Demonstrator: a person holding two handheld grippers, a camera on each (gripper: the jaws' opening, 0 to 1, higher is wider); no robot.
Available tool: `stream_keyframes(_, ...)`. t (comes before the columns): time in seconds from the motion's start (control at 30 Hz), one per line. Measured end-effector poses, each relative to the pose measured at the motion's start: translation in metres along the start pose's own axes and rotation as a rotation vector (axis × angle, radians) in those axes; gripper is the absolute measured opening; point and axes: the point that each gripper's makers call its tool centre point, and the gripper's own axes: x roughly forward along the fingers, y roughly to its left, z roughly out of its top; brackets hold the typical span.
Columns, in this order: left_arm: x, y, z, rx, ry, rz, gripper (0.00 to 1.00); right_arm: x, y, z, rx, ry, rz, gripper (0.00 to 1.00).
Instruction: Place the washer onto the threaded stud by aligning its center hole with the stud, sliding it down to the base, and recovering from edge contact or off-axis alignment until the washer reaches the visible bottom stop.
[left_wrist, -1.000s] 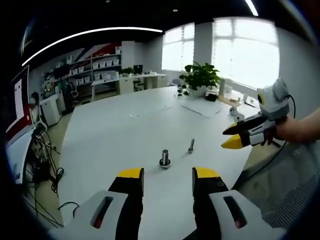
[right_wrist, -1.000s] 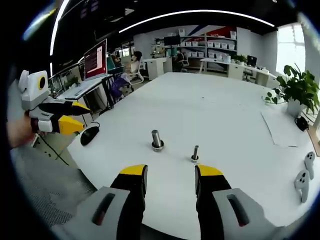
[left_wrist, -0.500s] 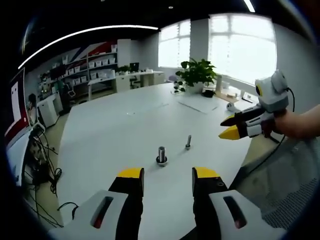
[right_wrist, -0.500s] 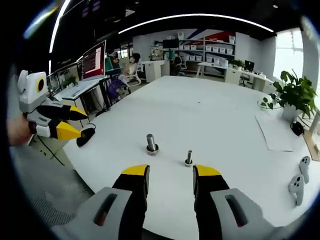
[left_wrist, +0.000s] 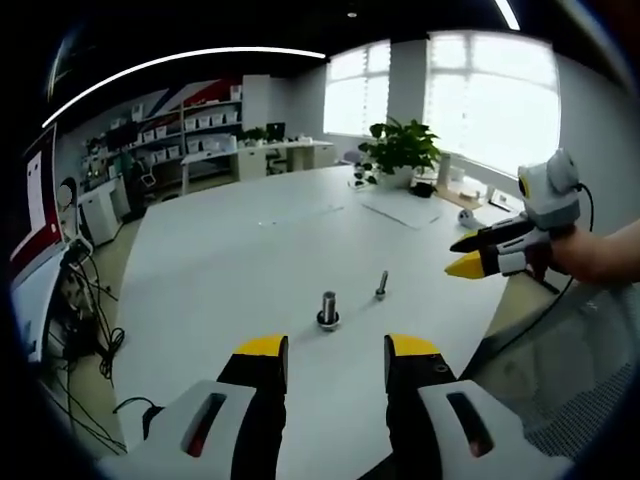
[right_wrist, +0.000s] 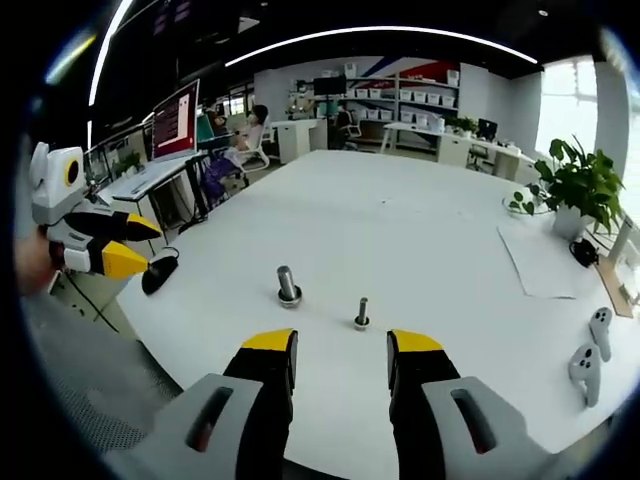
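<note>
My left gripper (left_wrist: 335, 360) and right gripper (right_wrist: 340, 355) look alike: grey bodies with dark slots, black jaws capped in yellow, a black cable trailing the right.

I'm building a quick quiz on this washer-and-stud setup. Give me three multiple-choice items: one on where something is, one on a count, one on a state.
1. Where does the potted plant stand?
A. on the far side of the white table
B. on the floor under it
C. between the two studs

2. How many upright metal pieces stand on the table in front of the grippers?
A. one
B. two
C. four

3. How are the right gripper's fingers?
A. shut on a washer
B. shut and empty
C. open and empty

Key: 1 A, it stands past the paper sheet at the table's far edge. 2 B, a thick stud and a thin stud. 3 C, a clear gap shows between the yellow tips.
</note>
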Motion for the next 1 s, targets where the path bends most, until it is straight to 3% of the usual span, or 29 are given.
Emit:
stream_keyframes(0.53, -0.001, 0.0, 0.001, 0.004, 0.001, 0.006, 0.37, -0.005, -0.011, -0.001, 0.046, 0.0, -0.03, 0.37)
stream_keyframes(1.0, -0.002, 0.01, -0.004, -0.037, 0.011, 0.031, 0.37, -0.004, -0.01, -0.008, 0.005, 0.035, -0.041, 0.37)
